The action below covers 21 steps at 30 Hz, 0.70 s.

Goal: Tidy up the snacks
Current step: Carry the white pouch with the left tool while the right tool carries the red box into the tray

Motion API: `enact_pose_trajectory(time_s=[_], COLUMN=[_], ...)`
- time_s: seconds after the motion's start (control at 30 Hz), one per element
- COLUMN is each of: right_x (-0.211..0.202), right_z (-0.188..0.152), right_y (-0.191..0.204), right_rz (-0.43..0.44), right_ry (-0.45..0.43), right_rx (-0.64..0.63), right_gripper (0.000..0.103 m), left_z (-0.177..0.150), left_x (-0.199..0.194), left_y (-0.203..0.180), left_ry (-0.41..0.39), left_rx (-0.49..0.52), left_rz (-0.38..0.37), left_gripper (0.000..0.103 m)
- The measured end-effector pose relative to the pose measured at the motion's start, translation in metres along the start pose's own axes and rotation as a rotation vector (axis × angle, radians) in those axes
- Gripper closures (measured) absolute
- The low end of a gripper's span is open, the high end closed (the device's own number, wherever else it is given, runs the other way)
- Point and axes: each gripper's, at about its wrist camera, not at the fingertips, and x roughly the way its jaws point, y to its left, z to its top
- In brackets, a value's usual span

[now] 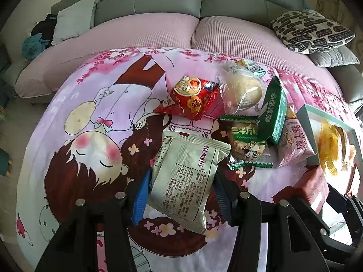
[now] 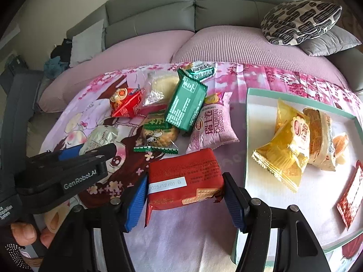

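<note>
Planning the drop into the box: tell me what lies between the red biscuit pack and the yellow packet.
In the right wrist view, only the white box's teal wall and bare box floor separate the red biscuit pack from the yellow packet.

The near red packet [image 2: 185, 178] has a white label reading "2025/12/01 B". The left gripper [image 2: 90, 149] bears "GenRobot.AI". The pink packet [image 2: 212, 124] reads "SWISS ROLL".

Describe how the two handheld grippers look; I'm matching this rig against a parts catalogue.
Both are black plastic frames with round silver bolt heads at the finger bases. Each finger carries a ribbed blue pad. The left gripper, seen from the right wrist view, bears white "GenRobot.AI" lettering on its side. The right gripper shows the same build. No cables are visible.
</note>
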Motion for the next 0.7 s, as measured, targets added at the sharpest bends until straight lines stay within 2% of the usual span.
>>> enact_pose_trajectory(time_s=[0.17,0.4,0.7], right_x=[-0.023,-0.045,-0.069], right_z=[0.004,0.006,0.002], right_y=[-0.004,-0.022,-0.074], right_rz=[0.004,-0.02,-0.1], right_ry=[-0.068,-0.114,-0.149], right_rx=[0.007,0.041,0.137], right_gripper=[0.036,0.036,0.036], left_z=[0.001,0.003,0.001], left_x=[-0.014,-0.031,-0.042], left_y=[-0.003,-0.023,-0.063], left_ry=[-0.032,-0.073,-0.091], left_rx=[-0.004,0.023,0.08], left_rz=[-0.005,-0.029,-0.082], left_gripper=[0.048,0.048,0.048])
